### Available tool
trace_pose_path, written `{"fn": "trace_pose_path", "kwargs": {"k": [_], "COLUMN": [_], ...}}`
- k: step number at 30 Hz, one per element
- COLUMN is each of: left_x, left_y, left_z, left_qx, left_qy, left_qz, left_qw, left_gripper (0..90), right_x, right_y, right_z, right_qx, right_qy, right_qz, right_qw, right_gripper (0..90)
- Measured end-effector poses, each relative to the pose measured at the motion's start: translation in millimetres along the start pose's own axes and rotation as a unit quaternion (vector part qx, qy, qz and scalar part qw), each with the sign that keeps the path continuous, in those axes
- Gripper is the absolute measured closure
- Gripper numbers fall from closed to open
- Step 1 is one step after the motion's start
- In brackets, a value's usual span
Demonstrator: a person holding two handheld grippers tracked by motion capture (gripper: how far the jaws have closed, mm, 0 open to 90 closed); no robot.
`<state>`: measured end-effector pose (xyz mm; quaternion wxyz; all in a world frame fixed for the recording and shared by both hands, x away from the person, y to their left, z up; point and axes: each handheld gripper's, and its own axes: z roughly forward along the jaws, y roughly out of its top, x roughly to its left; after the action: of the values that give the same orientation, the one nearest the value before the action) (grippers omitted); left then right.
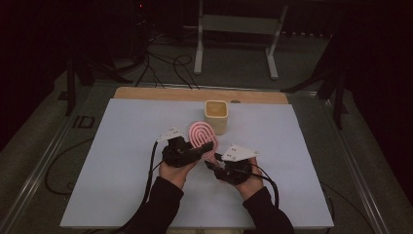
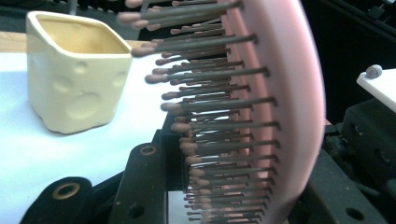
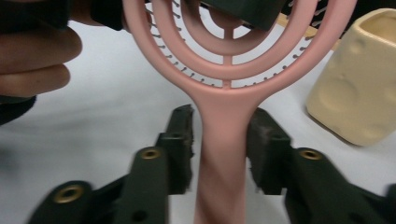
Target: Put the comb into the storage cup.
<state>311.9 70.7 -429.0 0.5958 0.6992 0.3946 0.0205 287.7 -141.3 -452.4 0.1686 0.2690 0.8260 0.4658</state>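
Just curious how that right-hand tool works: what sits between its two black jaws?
The pink hairbrush: its handle runs up between the jaws of the right gripper, with small gaps on both sides, as the right gripper view shows.

A pink hairbrush (image 3: 224,93) with brownish bristles, a cream dimpled cup (image 2: 74,70), a pale-blue table sheet (image 1: 122,146).

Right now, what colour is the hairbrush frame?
Pink; the hairbrush shows it best in the right gripper view.

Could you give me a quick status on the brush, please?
Left gripper shut on brush head. Right gripper open, fingers either side of handle, not pressing. Cup just beyond, apart. Nothing in the way.
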Motion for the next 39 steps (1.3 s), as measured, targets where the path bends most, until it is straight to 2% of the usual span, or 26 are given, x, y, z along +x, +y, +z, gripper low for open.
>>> {"fn": "trace_pose_path", "kwargs": {"k": [6, 10, 12, 15, 19, 25, 28, 30, 33, 39], "left_x": [3.4, 4.8, 6.0, 8.7, 12.4, 15.6, 15.4, 15.7, 17.5, 20.7], "left_y": [1.6, 2.8, 3.7, 6.1, 9.3, 15.2, 18.7, 20.9, 24.0, 30.2], "left_z": [-4.0, -7.1, -8.8, -12.3, -18.1, -26.8, -30.7, -32.7, -34.5, -36.9], "left_qx": [-0.012, -0.015, -0.017, -0.018, -0.02, -0.026, -0.03, -0.032, -0.035, -0.038], "left_qy": [0.005, 0.007, 0.008, 0.011, 0.017, 0.026, 0.028, 0.029, 0.031, 0.035], "left_qz": [-0.007, -0.006, -0.003, -0.004, -0.002, 0.003, 0.005, 0.007, 0.005, 0.005], "left_qw": [0.9999, 0.9998, 0.9998, 0.9998, 0.9996, 0.9993, 0.9991, 0.999, 0.9989, 0.9986], "left_gripper": [63.9, 63.9, 63.9, 64.0, 63.9, 64.0, 64.0, 64.0, 64.0, 64.0], "right_x": [-2.9, -4.7, -5.6, -6.7, -6.8, -14.7, -23.3, -29.1, -35.1, -39.5], "right_y": [-0.5, -0.8, -0.5, -0.4, -0.2, -9.5, -18.6, -26.6, -37.6, -54.3], "right_z": [1.9, 1.9, 1.1, -3.0, -9.2, -18.7, -26.3, -32.3, -40.5, -52.9], "right_qx": [0.013, 0.016, 0.017, 0.015, 0.016, 0.015, 0.0, -0.011, -0.022, -0.022], "right_qy": [0.011, 0.02, 0.023, 0.009, -0.024, -0.036, -0.044, -0.062, -0.069, -0.079], "right_qz": [0.008, 0.014, 0.021, 0.025, 0.014, 0.029, 0.06, 0.07, 0.078, 0.079], "right_qw": [0.9998, 0.9996, 0.9994, 0.9995, 0.9995, 0.9988, 0.9973, 0.9955, 0.9944, 0.9935], "right_gripper": [47.2, 42.4, 36.6, 26.7, 14.7, 9.3, 9.1, 9.1, 9.2, 9.2]}}
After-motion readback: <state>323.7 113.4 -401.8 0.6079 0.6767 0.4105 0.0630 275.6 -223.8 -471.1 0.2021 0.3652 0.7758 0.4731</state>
